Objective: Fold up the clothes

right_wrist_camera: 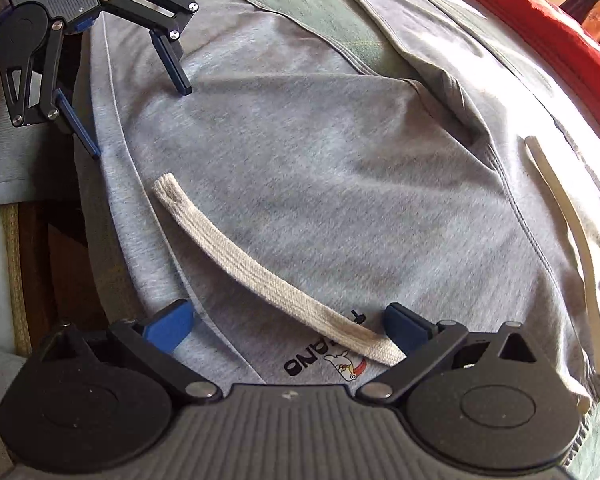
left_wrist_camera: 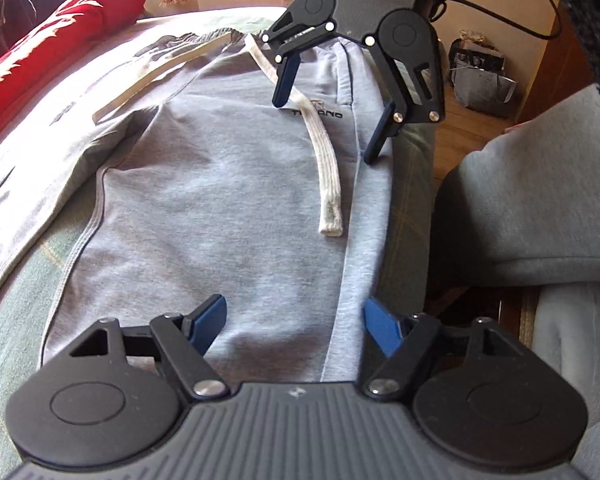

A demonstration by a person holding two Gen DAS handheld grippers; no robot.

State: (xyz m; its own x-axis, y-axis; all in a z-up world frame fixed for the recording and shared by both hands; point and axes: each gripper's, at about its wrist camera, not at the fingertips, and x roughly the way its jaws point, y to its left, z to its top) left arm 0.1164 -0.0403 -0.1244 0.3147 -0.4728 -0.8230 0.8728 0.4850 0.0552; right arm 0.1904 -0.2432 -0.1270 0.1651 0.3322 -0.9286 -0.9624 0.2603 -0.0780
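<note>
Grey sweatpants [left_wrist_camera: 220,200] [right_wrist_camera: 320,160] lie flat on a bed, with a small printed logo [right_wrist_camera: 328,364] near the waist. One white drawstring [left_wrist_camera: 328,176] [right_wrist_camera: 260,272] trails across the front; a second drawstring [right_wrist_camera: 568,232] lies farther off. My left gripper [left_wrist_camera: 296,312] [right_wrist_camera: 140,120] is open over the leg part, straddling the side seam near the bed's edge. My right gripper [right_wrist_camera: 288,314] [left_wrist_camera: 326,128] is open over the waist end, around the logo and the drawstring's base. Neither holds any cloth.
A red blanket [left_wrist_camera: 60,28] [right_wrist_camera: 540,12] lies along the far side of the bed, on a green cover [left_wrist_camera: 16,312]. Pale blue fleece [left_wrist_camera: 540,200] is bunched beside the bed edge. A bag [left_wrist_camera: 480,76] stands on the wooden floor beyond.
</note>
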